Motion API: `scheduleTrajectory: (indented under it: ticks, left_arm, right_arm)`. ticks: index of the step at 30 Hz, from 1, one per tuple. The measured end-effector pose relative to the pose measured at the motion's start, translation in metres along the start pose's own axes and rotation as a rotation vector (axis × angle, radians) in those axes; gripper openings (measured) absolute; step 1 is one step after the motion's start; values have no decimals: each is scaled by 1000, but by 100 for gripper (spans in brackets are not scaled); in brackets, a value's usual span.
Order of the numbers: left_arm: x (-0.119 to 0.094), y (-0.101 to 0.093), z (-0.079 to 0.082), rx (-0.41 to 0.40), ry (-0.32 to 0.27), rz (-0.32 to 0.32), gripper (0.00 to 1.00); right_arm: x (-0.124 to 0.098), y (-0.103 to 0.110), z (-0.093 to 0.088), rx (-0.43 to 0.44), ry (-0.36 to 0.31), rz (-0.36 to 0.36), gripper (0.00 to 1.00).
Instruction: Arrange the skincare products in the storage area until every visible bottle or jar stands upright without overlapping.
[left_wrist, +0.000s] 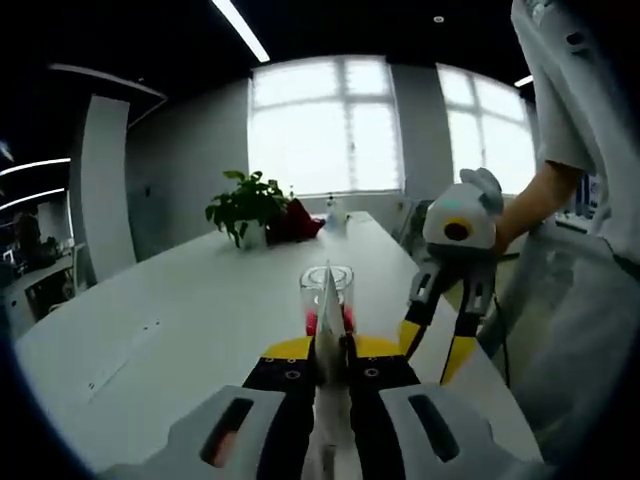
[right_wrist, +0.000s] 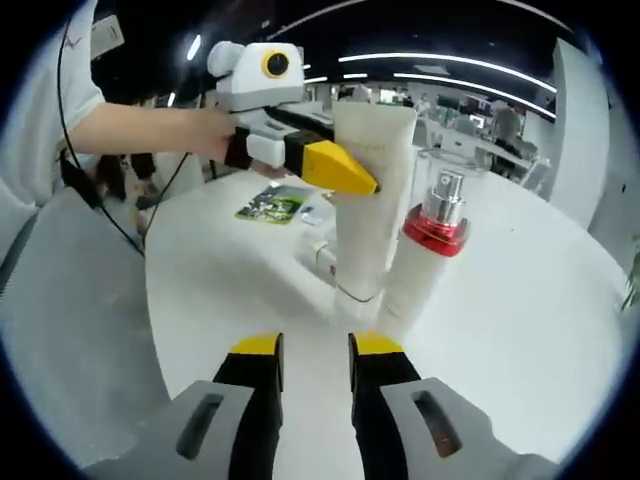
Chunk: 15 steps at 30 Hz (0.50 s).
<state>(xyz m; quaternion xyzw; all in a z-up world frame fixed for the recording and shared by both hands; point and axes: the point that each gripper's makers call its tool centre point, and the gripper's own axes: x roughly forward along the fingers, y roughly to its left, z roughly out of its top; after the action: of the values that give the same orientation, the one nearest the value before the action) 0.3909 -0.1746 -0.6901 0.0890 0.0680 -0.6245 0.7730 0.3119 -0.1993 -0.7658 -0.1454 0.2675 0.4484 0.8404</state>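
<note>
A: Where's the white tube (right_wrist: 368, 190)?
B: Centre of the right gripper view, upright on the table (right_wrist: 520, 300), the left gripper (right_wrist: 372, 186) clamped on its upper part. The pump bottle (right_wrist: 432, 250) stands just right of it.
A: The right gripper (right_wrist: 314, 348)?
B: Bottom centre, jaws slightly apart, holding nothing.

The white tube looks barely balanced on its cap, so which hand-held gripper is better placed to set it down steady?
Left. The left hand-held gripper is shut on the white tube, upright beside the pump bottle. The right hand-held gripper hangs short of both, holding nothing.
</note>
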Motion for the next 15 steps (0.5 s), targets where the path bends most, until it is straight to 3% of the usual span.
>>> scheduleTrajectory:
  ticks: [11,14,15]
  left_arm:
    - [3,2,0,-2,-6,-23,12]
    - [3,-5,0,-66,-6,-48,11]
    - [3,0,0,-56,-4,-29,11]
  right_arm:
    - [2,4,-6,15,12,9,28]
    - [2,4,-7,18,14,8,29]
    - [2,4,-7,19,14,8,29]
